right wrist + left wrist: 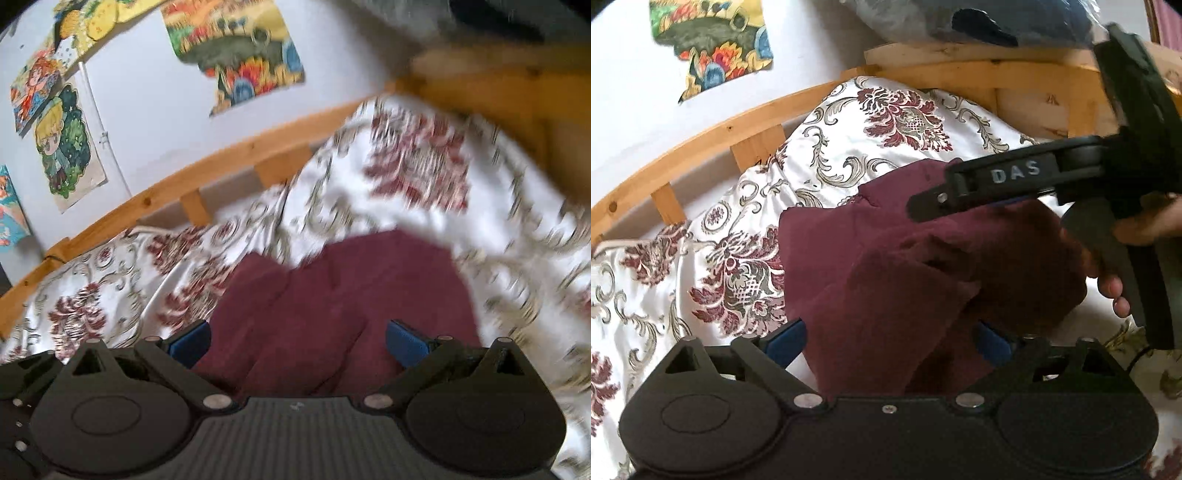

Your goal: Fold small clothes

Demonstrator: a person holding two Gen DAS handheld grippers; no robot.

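A maroon garment (894, 266) lies bunched on a white bedspread with a maroon floral print (738, 206). My left gripper (890, 343) is open, its blue pads (786, 341) apart on either side of a raised fold of the cloth. The right gripper's body (1008, 181) shows from the side in the left wrist view, above the garment's right part, held by a hand (1115, 280). In the blurred right wrist view the garment (343, 299) lies between the right gripper's (299, 343) spread blue pads (406, 343); they stand open.
A wooden bed frame (746, 122) with slats runs along a white wall with colourful posters (713, 44). A dark blue bundle in clear plastic (979, 18) sits on the frame's upper right corner. Bedspread extends to the left and right of the garment.
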